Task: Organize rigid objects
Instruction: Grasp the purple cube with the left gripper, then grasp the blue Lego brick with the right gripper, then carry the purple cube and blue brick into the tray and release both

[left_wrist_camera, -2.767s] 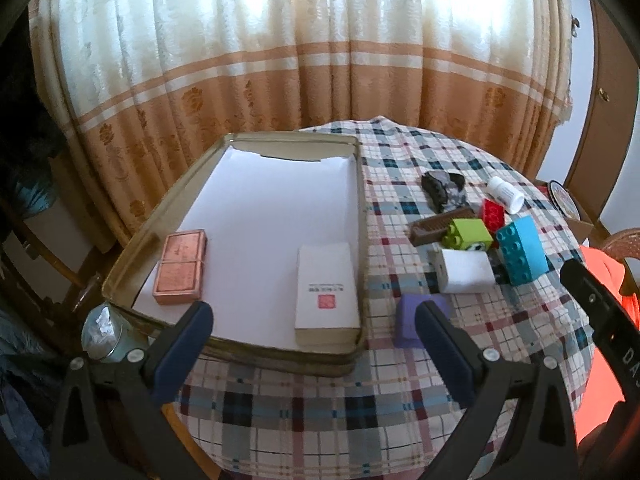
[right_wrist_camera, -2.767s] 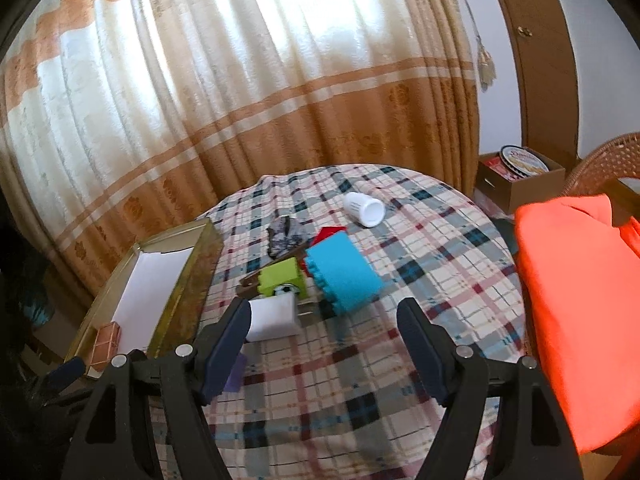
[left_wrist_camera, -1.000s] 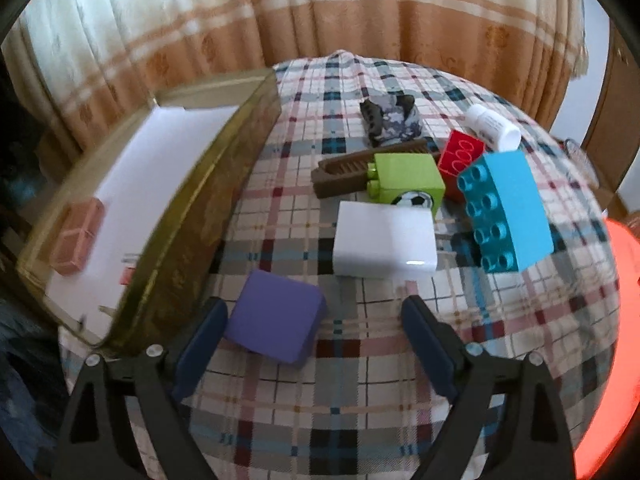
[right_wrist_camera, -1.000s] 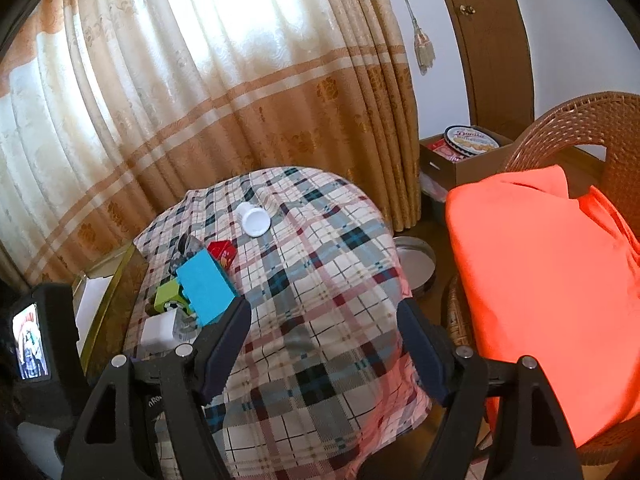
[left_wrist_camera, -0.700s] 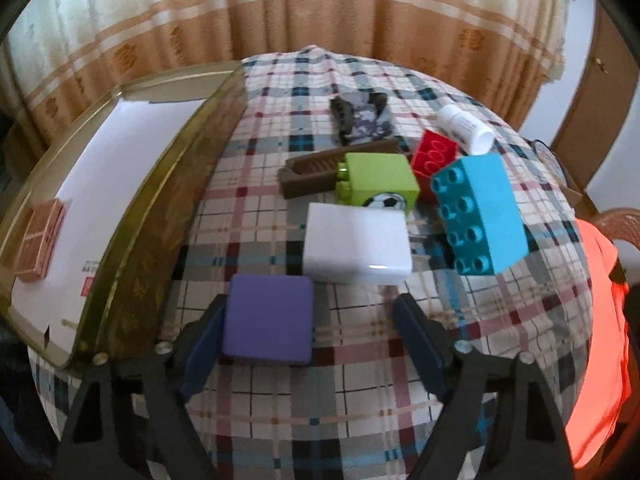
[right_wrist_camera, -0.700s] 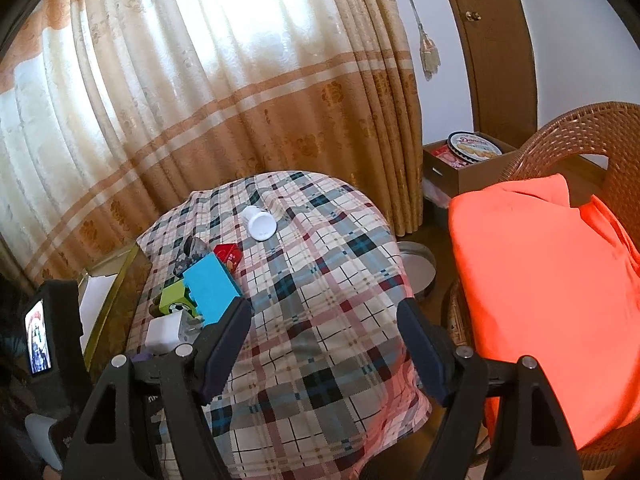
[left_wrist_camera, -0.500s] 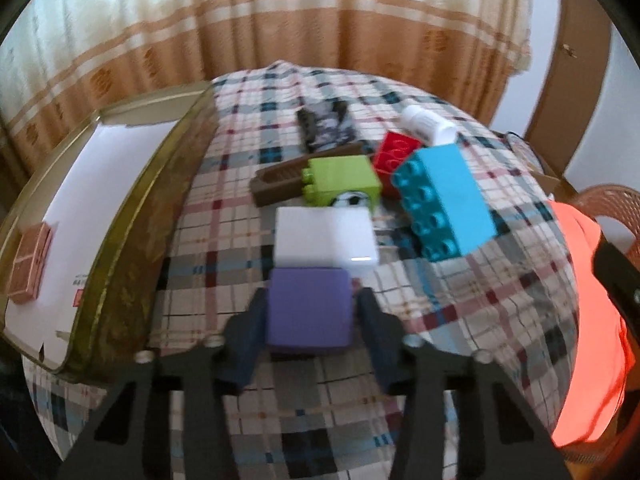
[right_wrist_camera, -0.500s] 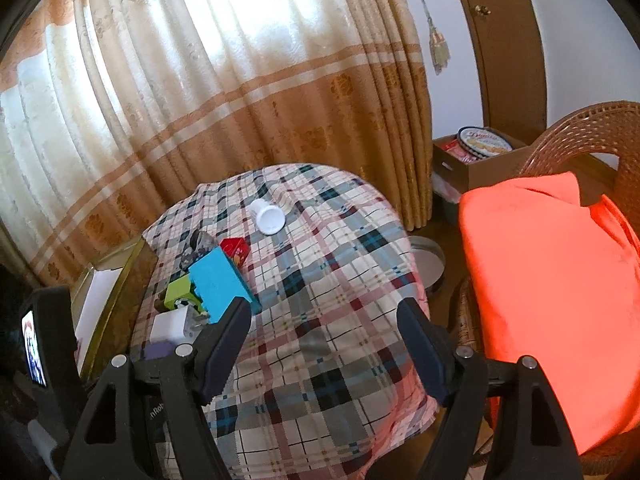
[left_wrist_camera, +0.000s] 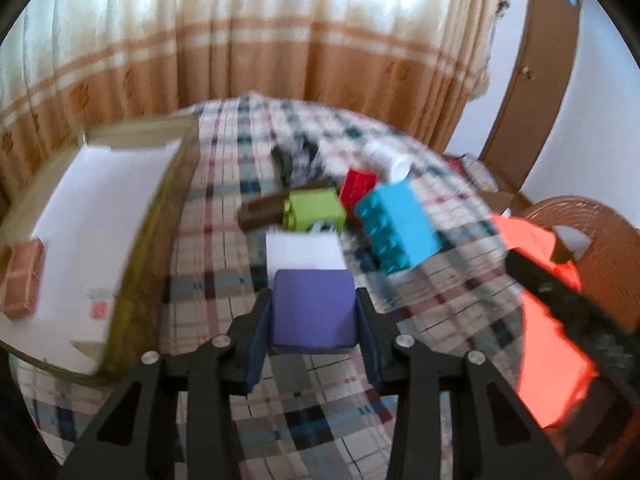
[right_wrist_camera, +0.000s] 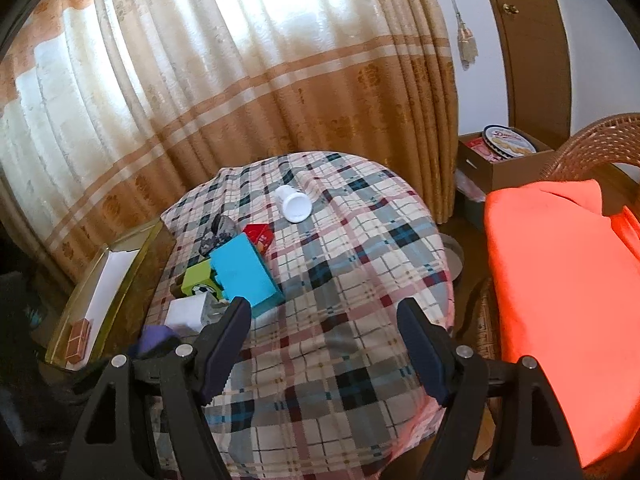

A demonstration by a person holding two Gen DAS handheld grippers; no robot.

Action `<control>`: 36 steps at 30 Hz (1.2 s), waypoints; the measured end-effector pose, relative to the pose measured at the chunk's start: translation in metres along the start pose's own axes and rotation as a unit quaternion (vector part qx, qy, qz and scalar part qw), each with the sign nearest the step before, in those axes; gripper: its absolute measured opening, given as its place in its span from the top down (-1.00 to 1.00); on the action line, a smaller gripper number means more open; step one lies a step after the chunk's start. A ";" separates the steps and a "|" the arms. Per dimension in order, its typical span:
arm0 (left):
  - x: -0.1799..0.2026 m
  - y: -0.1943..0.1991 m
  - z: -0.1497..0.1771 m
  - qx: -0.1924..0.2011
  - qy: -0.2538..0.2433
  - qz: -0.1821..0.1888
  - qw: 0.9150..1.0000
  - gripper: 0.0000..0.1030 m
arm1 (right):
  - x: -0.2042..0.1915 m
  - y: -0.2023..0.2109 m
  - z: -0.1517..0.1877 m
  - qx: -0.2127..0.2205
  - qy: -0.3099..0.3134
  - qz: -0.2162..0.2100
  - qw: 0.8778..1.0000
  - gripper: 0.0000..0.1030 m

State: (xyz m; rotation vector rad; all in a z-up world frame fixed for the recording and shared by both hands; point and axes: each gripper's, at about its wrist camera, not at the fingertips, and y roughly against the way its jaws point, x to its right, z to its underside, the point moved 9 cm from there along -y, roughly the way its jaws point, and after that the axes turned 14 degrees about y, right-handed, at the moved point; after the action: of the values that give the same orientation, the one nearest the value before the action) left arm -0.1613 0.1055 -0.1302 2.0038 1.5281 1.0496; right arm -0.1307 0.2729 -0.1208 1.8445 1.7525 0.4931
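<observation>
My left gripper (left_wrist_camera: 314, 318) is shut on a purple cube (left_wrist_camera: 314, 310) and holds it over the plaid tablecloth, just in front of a white box (left_wrist_camera: 304, 250). Behind lie a green brick (left_wrist_camera: 314, 210), a blue brick (left_wrist_camera: 398, 228), a red brick (left_wrist_camera: 358, 188), a brown comb (left_wrist_camera: 264, 210), a dark clip (left_wrist_camera: 294, 156) and a white bottle (left_wrist_camera: 388, 160). The gold tray (left_wrist_camera: 176, 196) with white lining sits at the left, with a copper box (left_wrist_camera: 22, 278) inside. My right gripper (right_wrist_camera: 324, 338) is open and empty above the table's near edge; the purple cube (right_wrist_camera: 154, 338) shows at its left.
An orange cushion (right_wrist_camera: 560, 300) lies on a wicker chair (right_wrist_camera: 592, 146) at the right. A cardboard box with a biscuit tin (right_wrist_camera: 506, 142) stands on the floor by the curtain (right_wrist_camera: 240, 80). The table's round edge (right_wrist_camera: 448, 280) drops off at the right.
My left gripper moved in on the purple cube, closed on it, and has lifted it slightly; the view is blurred from motion. My right gripper stayed open and barely shifted.
</observation>
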 end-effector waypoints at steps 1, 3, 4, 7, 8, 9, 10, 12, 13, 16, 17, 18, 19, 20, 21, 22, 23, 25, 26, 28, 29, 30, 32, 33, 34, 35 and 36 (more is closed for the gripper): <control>0.001 0.006 -0.004 0.006 0.000 0.008 1.000 0.24 | -0.003 -0.002 -0.002 -0.001 0.002 -0.006 1.000 -0.50; -0.001 0.019 -0.012 0.022 0.000 0.020 1.000 0.24 | -0.009 -0.007 -0.006 -0.003 0.003 -0.022 1.000 -0.50; -0.004 0.024 -0.016 0.027 0.003 0.023 0.999 0.24 | -0.011 -0.008 -0.008 -0.003 0.005 -0.025 1.000 -0.50; -0.014 0.033 -0.027 0.037 0.016 0.024 0.999 0.24 | -0.022 -0.021 -0.017 -0.010 0.021 -0.036 0.999 -0.50; -0.016 0.035 -0.030 0.041 0.019 0.023 0.999 0.24 | -0.027 -0.026 -0.018 -0.013 0.026 -0.045 0.999 -0.50; -0.020 0.037 -0.034 0.045 0.021 0.021 0.999 0.24 | -0.031 -0.030 -0.020 -0.016 0.030 -0.049 0.998 -0.50; -0.023 0.039 -0.035 0.046 0.023 0.021 0.998 0.24 | -0.036 -0.035 -0.021 -0.022 0.038 -0.053 0.998 -0.50; -0.028 0.043 -0.039 0.051 0.030 0.023 0.998 0.24 | -0.045 -0.046 -0.022 -0.032 0.052 -0.058 0.996 -0.50; -0.029 0.045 -0.041 0.053 0.031 0.024 0.998 0.24 | -0.048 -0.052 -0.022 -0.038 0.054 -0.060 0.996 -0.50; -0.033 0.049 -0.045 0.057 0.033 0.029 0.997 0.24 | -0.056 -0.069 -0.022 -0.056 0.058 -0.061 0.995 -0.50; -0.034 0.049 -0.046 0.058 0.034 0.030 0.997 0.24 | -0.057 -0.073 -0.021 -0.060 0.062 -0.059 0.995 -0.50; -0.035 0.049 -0.047 0.058 0.037 0.033 0.997 0.24 | -0.058 -0.077 -0.020 -0.066 0.067 -0.056 0.994 -0.50; -0.037 0.049 -0.047 0.057 0.039 0.037 0.997 0.24 | -0.058 -0.082 -0.018 -0.074 0.071 -0.051 0.993 -0.50; -0.038 0.050 -0.048 0.057 0.040 0.040 0.997 0.24 | -0.058 -0.086 -0.016 -0.081 0.072 -0.045 0.993 -0.50; -0.041 0.050 -0.048 0.057 0.042 0.040 0.997 0.24 | -0.058 -0.089 -0.015 -0.086 0.071 -0.046 0.993 -0.50; -0.042 0.050 -0.049 0.057 0.043 0.039 0.997 0.24 | -0.058 -0.091 -0.014 -0.088 0.071 -0.046 0.992 -0.50; -0.044 0.050 -0.049 0.057 0.045 0.039 0.997 0.24 | -0.059 -0.094 -0.014 -0.091 0.075 -0.043 0.992 -0.45; -0.047 0.049 -0.049 0.055 0.048 0.041 0.996 0.24 | -0.061 -0.098 -0.013 -0.097 0.083 -0.042 0.991 -0.20; -0.047 0.049 -0.048 0.054 0.047 0.042 0.997 0.24 | -0.062 -0.103 -0.010 -0.107 0.085 -0.047 0.990 -0.08; -0.049 0.049 -0.048 0.055 0.044 0.040 0.997 0.24 | -0.062 -0.104 -0.011 -0.107 0.084 -0.048 0.990 0.05; -0.050 0.049 -0.048 0.056 0.043 0.039 0.997 0.24 | -0.062 -0.104 -0.011 -0.108 0.084 -0.047 0.989 0.06; -0.051 0.049 -0.048 0.057 0.043 0.039 0.997 0.24 | -0.062 -0.104 -0.011 -0.108 0.083 -0.048 0.989 0.07; -0.054 0.049 -0.048 0.059 0.044 0.038 0.997 0.24 | -0.061 -0.100 -0.013 -0.107 0.080 -0.051 0.990 0.07; -0.056 0.049 -0.048 0.061 0.043 0.035 0.997 0.24 | -0.061 -0.100 -0.012 -0.106 0.078 -0.051 0.990 0.07; -0.058 0.048 -0.049 0.062 0.043 0.032 0.997 0.24 | -0.059 -0.097 -0.013 -0.105 0.074 -0.051 0.990 0.07; -0.061 0.048 -0.049 0.064 0.043 0.030 0.997 0.24 | -0.059 -0.096 -0.011 -0.103 0.070 -0.052 0.991 0.08; -0.064 0.048 -0.051 0.065 0.046 0.030 0.996 0.24 | -0.058 -0.091 -0.013 -0.097 0.059 -0.055 0.992 0.08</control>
State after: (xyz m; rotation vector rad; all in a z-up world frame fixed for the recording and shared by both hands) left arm -0.1768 0.0237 -0.0844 2.1276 1.6304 1.1068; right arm -0.2155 0.2174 -0.1605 1.6033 1.8032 0.7154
